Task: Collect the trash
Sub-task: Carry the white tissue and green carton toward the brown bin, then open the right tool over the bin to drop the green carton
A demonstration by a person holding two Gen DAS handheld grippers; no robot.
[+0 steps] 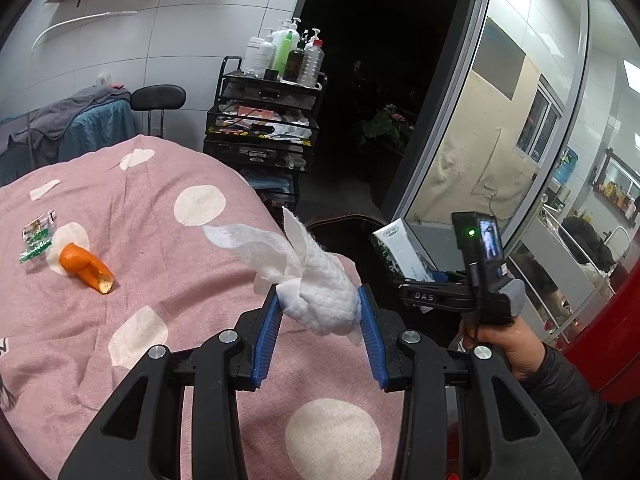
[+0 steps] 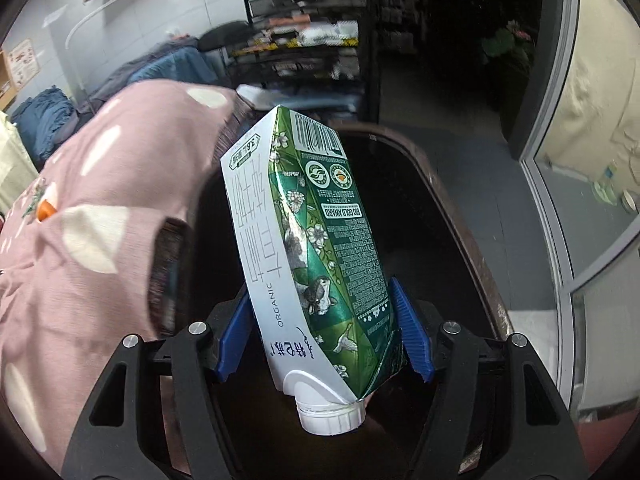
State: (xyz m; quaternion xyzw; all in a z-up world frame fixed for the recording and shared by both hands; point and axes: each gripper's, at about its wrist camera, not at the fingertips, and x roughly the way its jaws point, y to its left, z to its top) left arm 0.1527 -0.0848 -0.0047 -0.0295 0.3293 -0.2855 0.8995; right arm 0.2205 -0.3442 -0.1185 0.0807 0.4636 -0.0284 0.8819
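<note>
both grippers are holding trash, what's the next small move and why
Probably open the right gripper and let the milk carton drop. The carton hangs, cap end toward the camera, right over the dark open bin beside the pink bedspread, so it looks set to fall in. The left gripper clamps a crumpled tissue over the bed's edge, so that could follow.

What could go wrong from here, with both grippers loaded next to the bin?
1. The milk carton hangs cap-down over the bin, pinched near its cap end by the right gripper; it may pivot or dribble any leftover.
2. The tissue in the left gripper is above the bedspread, not the bin; releasing now misses.
3. The orange peel and wrapper could be forgotten.
</note>
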